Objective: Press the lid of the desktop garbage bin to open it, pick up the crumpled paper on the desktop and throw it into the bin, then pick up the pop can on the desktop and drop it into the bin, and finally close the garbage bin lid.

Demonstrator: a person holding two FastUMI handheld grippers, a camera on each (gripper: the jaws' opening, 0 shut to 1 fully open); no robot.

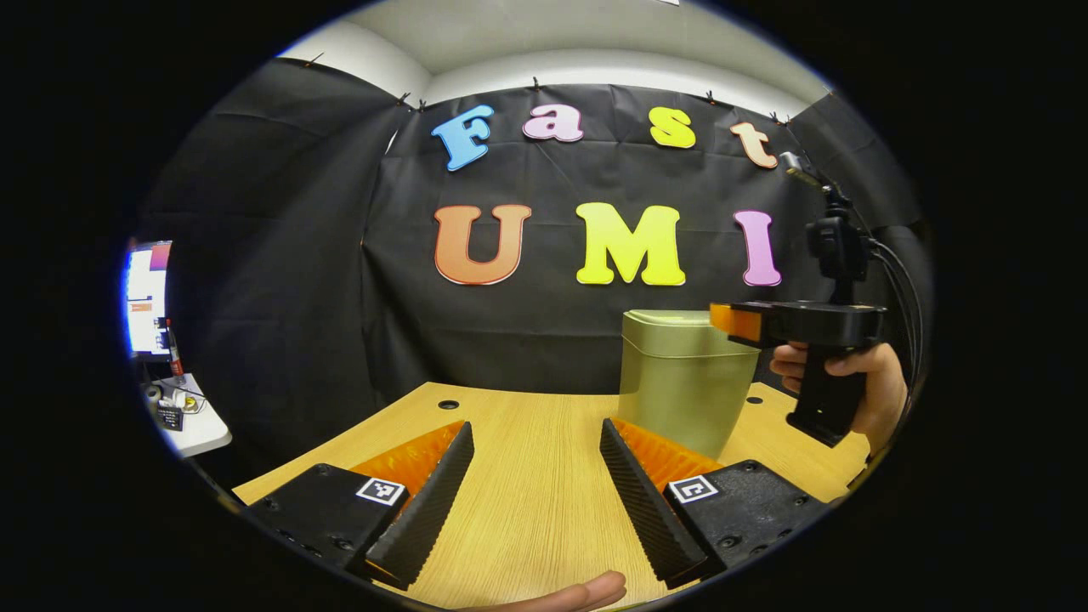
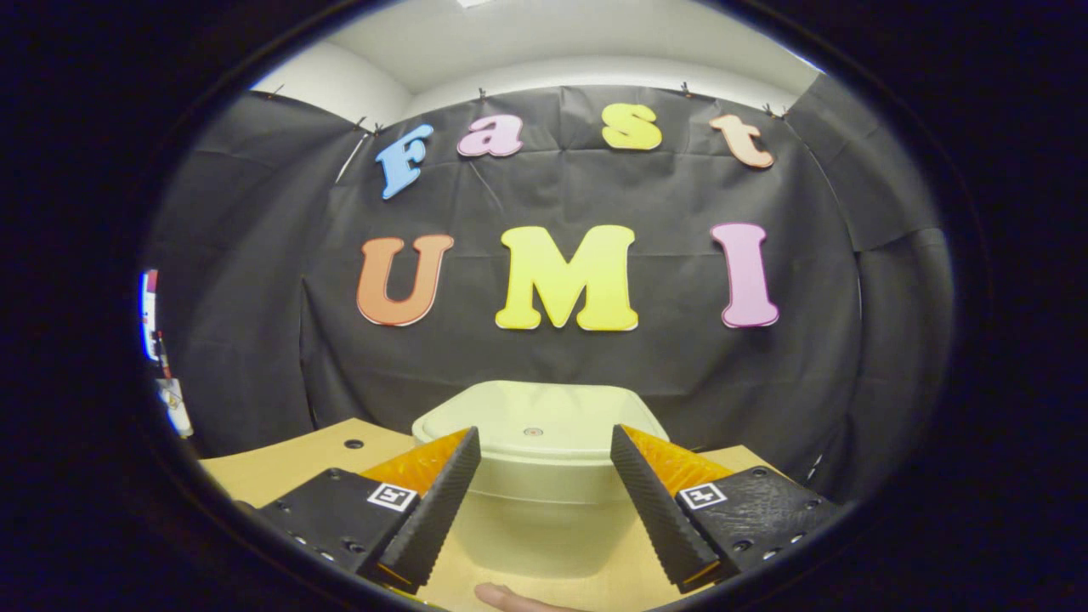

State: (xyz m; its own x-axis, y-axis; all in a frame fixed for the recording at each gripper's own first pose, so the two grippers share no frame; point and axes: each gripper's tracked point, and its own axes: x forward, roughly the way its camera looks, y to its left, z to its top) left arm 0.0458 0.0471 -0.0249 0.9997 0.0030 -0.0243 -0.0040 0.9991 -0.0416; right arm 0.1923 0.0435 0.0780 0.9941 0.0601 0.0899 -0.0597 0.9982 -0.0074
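The pale green desktop bin (image 1: 684,378) stands on the wooden desk (image 1: 527,501) with its lid (image 2: 535,421) closed. In the left gripper view my left gripper (image 1: 535,425) is open low over bare desk, with the bin ahead and to the right. A hand (image 1: 858,374) holds my right gripper (image 1: 738,323) level with the bin's top, at its right side. In the right gripper view my right gripper (image 2: 544,431) is open, looking down on the lid from just in front, nothing between its fingers.
A small round hole (image 1: 448,405) sits near the desk's far left corner. Beyond the desk's left edge, a white side table (image 1: 191,425) carries small items below a lit monitor (image 1: 146,297). Black cloth closes the back and sides.
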